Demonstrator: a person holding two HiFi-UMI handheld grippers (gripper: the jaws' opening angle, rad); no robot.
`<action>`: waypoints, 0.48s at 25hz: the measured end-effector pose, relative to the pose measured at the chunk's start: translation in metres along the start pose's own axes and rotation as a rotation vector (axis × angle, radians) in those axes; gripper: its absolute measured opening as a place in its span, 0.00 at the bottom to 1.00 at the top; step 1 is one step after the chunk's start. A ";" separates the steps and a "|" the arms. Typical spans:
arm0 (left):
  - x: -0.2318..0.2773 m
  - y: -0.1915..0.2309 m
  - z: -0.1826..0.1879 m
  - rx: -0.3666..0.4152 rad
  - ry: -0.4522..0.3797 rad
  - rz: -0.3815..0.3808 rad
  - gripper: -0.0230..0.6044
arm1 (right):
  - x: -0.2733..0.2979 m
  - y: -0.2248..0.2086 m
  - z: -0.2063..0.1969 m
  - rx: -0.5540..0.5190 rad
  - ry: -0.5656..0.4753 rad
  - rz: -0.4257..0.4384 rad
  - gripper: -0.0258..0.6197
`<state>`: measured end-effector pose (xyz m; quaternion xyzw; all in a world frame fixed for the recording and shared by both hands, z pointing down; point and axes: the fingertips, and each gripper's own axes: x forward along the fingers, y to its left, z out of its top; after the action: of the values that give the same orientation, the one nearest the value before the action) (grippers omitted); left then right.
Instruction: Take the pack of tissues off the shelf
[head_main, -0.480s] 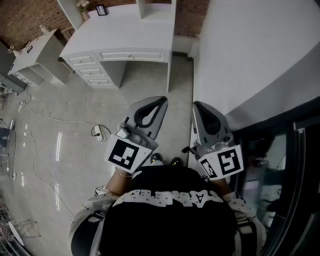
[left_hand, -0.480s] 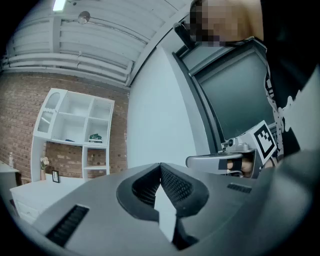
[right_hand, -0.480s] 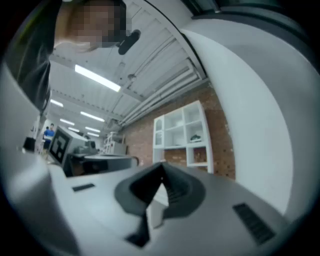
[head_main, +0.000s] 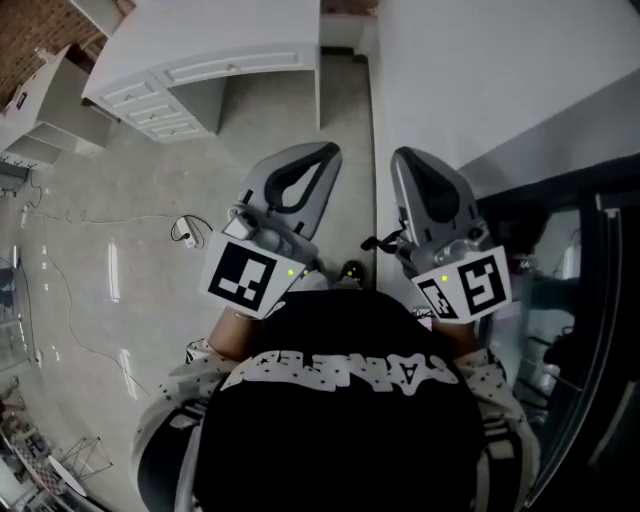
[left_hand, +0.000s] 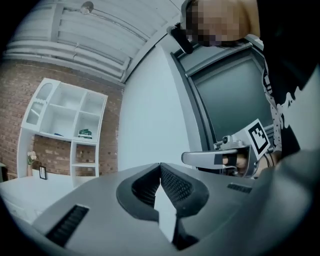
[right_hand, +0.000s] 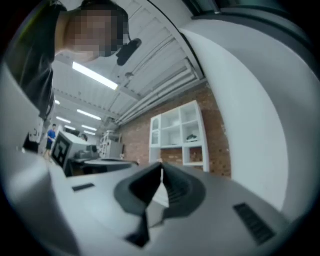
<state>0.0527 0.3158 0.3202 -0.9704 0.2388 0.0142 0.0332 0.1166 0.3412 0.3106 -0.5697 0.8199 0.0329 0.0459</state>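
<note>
Only gripper views show the tissue pack (left_hand: 85, 133); left tongs (left_hand: 160, 166), right tongs (right_hand: 161, 166) closed, empty.

The shelf (left_hand: 73, 150) was white, the brick wall (left_hand: 20, 95) red-brown, the pack (left_hand: 85, 133) green, the floor (head_main: 150, 150) pale grey.

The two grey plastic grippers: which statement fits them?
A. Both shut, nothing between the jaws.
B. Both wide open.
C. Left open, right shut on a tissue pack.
A: the grey left gripper and the grey right gripper each show jaws meeting at the tips, nothing held.
</note>
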 end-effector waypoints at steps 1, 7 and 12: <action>0.001 0.001 -0.002 -0.013 0.002 -0.018 0.09 | 0.002 -0.002 0.000 0.005 0.005 0.000 0.09; 0.010 0.010 -0.025 -0.050 0.033 -0.108 0.09 | 0.020 -0.011 -0.007 0.025 0.033 0.028 0.09; 0.009 0.014 -0.041 -0.060 0.036 -0.159 0.10 | 0.026 -0.016 -0.011 0.011 0.045 0.002 0.09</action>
<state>0.0551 0.2962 0.3594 -0.9870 0.1609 0.0010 0.0010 0.1220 0.3100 0.3188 -0.5693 0.8214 0.0155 0.0305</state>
